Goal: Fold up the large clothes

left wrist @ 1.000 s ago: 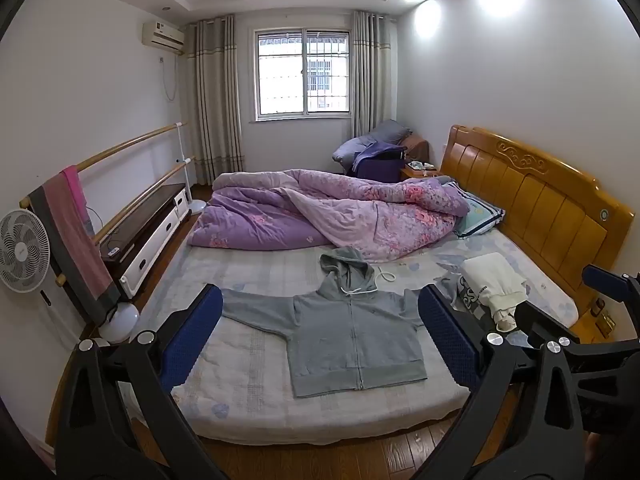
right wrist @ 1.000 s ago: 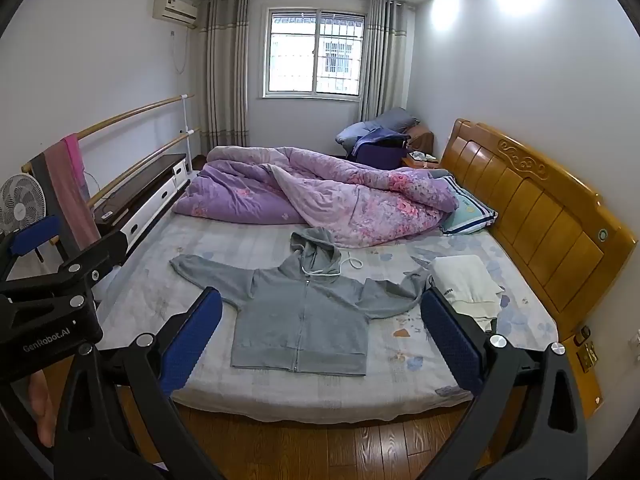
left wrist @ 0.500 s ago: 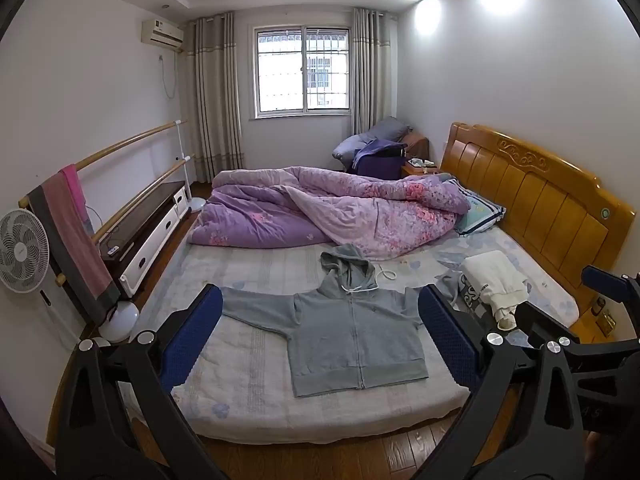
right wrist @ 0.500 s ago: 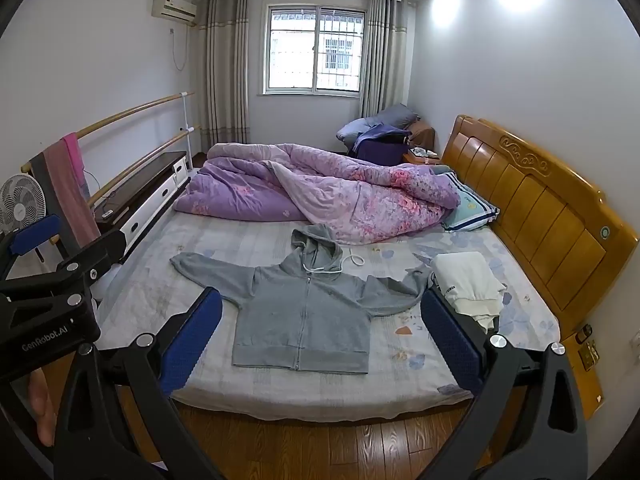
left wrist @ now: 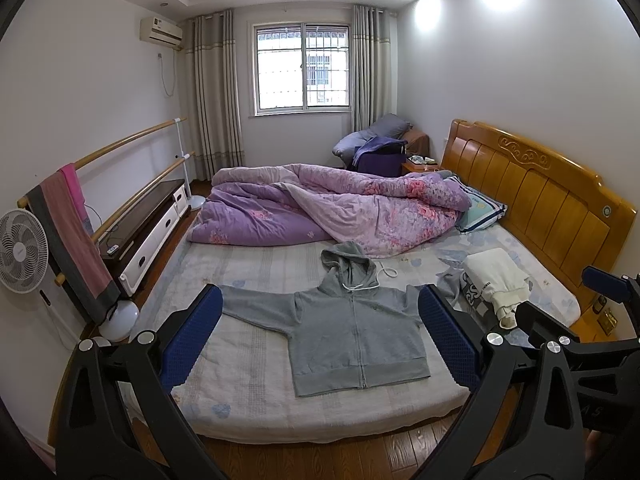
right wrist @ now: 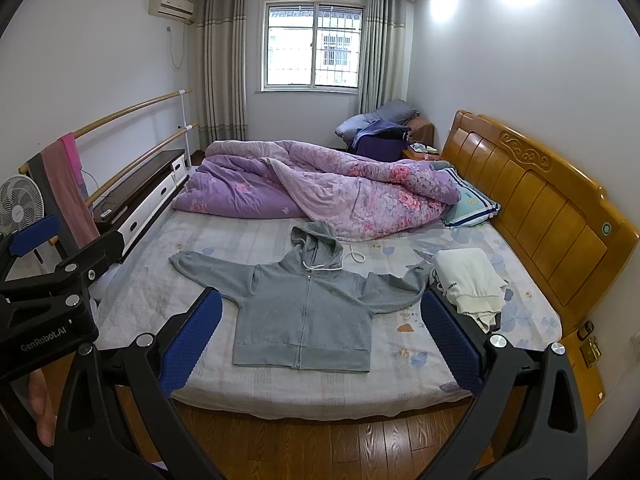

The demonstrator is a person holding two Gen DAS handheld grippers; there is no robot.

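A grey zip-up hoodie [left wrist: 352, 332] [right wrist: 308, 316] lies flat, front up, on the near half of the bed [right wrist: 132, 296], sleeves spread to both sides and hood toward the far side. The left gripper [left wrist: 320, 340] hangs open in the air in front of the bed, well short of the hoodie, nothing between its blue pads [left wrist: 192, 340]. Level with it, the right gripper [right wrist: 320, 340] is also open and empty. In the right wrist view the left gripper's body [right wrist: 44, 300] shows at the left edge.
A crumpled purple quilt [left wrist: 320, 208] fills the far half of the bed. Folded white clothes [right wrist: 468, 280] lie at the right by the wooden headboard [right wrist: 540, 200]. A fan [left wrist: 20, 252], towel rail and low cabinet [left wrist: 140, 224] stand left. Wooden floor [right wrist: 320, 440] runs before the bed.
Both grippers have edged slightly closer to the bed and a little upward; the hoodie sits lower and larger in view. Both stay open, and nothing on the bed has moved.
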